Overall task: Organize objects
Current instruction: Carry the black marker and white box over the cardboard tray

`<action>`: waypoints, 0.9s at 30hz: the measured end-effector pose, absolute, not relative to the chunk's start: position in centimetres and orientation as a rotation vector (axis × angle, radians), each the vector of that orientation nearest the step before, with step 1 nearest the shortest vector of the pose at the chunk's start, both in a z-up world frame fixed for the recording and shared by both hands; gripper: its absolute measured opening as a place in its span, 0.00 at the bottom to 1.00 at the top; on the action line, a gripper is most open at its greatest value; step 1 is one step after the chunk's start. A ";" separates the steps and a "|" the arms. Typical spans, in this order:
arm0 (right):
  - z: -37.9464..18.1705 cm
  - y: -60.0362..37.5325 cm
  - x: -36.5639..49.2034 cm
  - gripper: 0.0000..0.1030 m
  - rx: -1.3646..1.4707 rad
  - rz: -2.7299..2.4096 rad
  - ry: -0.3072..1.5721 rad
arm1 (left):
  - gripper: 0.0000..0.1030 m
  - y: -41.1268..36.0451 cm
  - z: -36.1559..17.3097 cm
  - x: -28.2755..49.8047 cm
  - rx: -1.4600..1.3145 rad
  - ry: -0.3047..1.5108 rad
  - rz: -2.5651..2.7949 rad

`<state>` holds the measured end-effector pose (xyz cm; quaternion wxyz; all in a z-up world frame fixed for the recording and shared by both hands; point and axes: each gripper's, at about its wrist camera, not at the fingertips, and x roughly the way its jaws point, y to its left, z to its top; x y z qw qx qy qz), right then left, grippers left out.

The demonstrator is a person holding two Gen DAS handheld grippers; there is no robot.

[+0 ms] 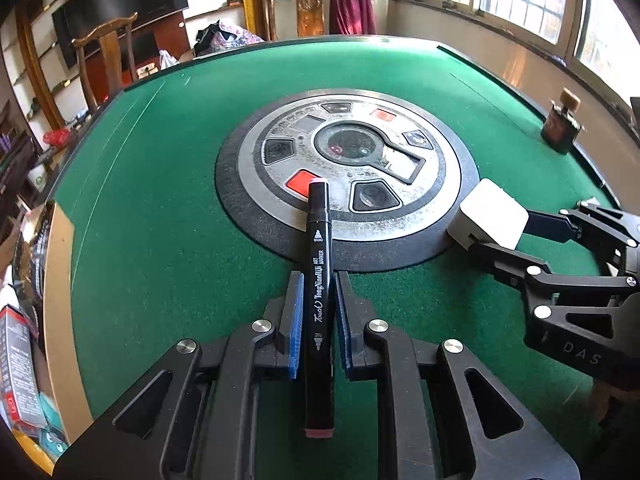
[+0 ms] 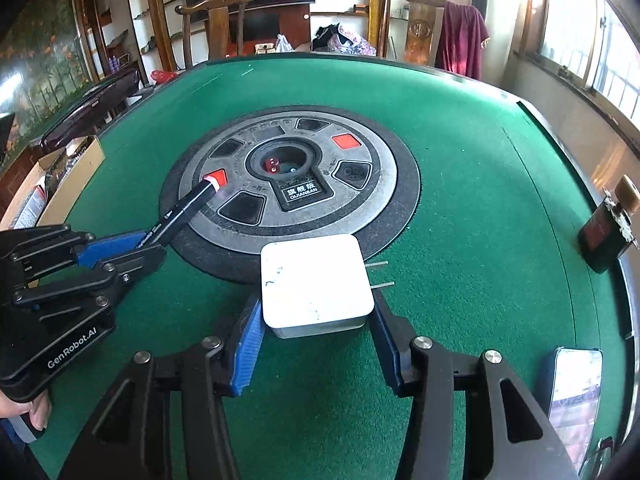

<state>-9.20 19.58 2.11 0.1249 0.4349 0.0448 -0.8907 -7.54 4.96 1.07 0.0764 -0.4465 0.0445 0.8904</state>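
The left gripper (image 1: 318,292) has its blue-padded fingers (image 1: 295,312) closed on a black art marker (image 1: 319,280), which lies lengthwise between them. The marker's far, pink-capped end reaches out over the round silver control panel (image 1: 348,172) in the middle of the green desk (image 1: 160,200), next to one of the panel's red buttons (image 1: 303,181).

The right gripper (image 2: 316,320) holds a white square box (image 2: 316,284), its fingers (image 2: 250,344) spread partway and pressed against the box's two sides. The box sits just at the near rim of the panel, on the side towards the right edge of the desk, with two thin metal prongs showing beside it.

A dark bottle (image 2: 608,236) with a cork-coloured top stands near the right edge of the desk, well apart from both grippers. A shiny flat packet (image 2: 572,392) lies close to the near right corner. A cardboard box (image 2: 60,184) sits at the left edge.
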 end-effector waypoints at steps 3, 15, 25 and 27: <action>2.9 19.8 -8.8 0.49 1.210 -2.605 0.089 | 0.14 4.5 1.8 -7.4 -1.307 0.117 2.700; 3.9 18.2 -8.0 0.48 1.144 -2.569 0.135 | 0.14 3.5 2.3 -7.4 -1.280 0.129 2.771; 3.0 18.0 -8.2 0.51 1.226 -2.552 0.168 | 0.14 3.7 1.5 -7.7 -1.323 0.169 2.770; 3.0 18.0 -8.2 0.51 1.225 -2.555 0.164 | 0.14 3.8 1.4 -7.7 -1.323 0.173 2.770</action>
